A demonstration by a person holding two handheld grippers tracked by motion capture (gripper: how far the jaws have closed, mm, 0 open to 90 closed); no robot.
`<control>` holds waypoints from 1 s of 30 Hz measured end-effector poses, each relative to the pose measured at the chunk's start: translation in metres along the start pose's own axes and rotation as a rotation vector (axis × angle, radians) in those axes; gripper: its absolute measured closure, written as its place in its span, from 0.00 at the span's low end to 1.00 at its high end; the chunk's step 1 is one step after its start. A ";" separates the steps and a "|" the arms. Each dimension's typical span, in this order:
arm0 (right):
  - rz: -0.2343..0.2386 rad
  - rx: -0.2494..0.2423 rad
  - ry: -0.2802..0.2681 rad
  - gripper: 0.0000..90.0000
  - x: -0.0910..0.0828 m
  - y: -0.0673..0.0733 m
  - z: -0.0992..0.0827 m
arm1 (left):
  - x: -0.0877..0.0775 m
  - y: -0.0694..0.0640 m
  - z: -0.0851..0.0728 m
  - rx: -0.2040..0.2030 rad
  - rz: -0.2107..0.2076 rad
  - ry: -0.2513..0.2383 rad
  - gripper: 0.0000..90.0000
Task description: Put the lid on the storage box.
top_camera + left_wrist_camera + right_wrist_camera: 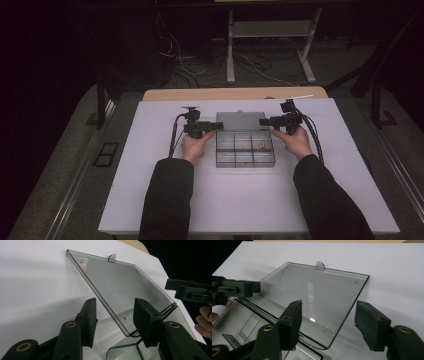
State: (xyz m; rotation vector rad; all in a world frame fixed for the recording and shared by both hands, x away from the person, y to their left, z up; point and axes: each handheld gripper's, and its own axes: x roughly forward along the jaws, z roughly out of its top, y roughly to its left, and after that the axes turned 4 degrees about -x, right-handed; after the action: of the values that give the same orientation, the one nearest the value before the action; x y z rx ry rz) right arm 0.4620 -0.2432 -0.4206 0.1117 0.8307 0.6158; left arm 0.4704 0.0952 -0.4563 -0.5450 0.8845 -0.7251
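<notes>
white table (165,200) bears open box (245,148), lid (239,120) flat.

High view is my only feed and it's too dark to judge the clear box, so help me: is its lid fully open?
Observer: Yes. The lid is swung right back and lies on the white table behind the box.
Operator: Is the right gripper clamped on it?
Observer: No. The right gripper straddles one lid corner near the hinge, and a gap shows between its outer pad and the lid's edge.
Operator: And the left gripper?
Observer: The left gripper straddles the opposite hinge-side corner, and as far as I can tell it is not pressing on it either.
</notes>
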 end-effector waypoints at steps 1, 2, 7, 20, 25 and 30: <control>-0.002 0.004 0.000 0.46 0.000 0.000 0.000 | 0.000 0.000 0.000 -0.001 -0.002 -0.001 0.60; -0.001 0.005 0.003 0.48 0.000 -0.001 0.000 | 0.000 0.000 0.000 -0.004 -0.001 -0.002 0.60; -0.007 0.011 0.008 0.52 0.002 -0.003 -0.001 | 0.001 0.004 0.000 -0.039 -0.031 0.006 0.61; -0.007 0.021 0.024 0.54 0.006 -0.004 -0.004 | 0.003 0.007 -0.001 -0.087 -0.067 0.012 0.64; -0.010 0.028 0.032 0.54 0.006 -0.006 -0.005 | 0.002 0.006 0.000 -0.068 -0.061 0.008 0.66; 0.000 0.044 0.032 0.55 0.007 -0.007 -0.005 | 0.000 0.004 0.000 -0.058 -0.060 -0.003 0.69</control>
State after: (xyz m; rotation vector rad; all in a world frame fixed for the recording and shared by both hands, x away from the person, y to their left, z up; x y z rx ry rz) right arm 0.4647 -0.2461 -0.4309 0.1425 0.8753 0.6010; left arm 0.4723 0.0976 -0.4591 -0.6265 0.8915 -0.7544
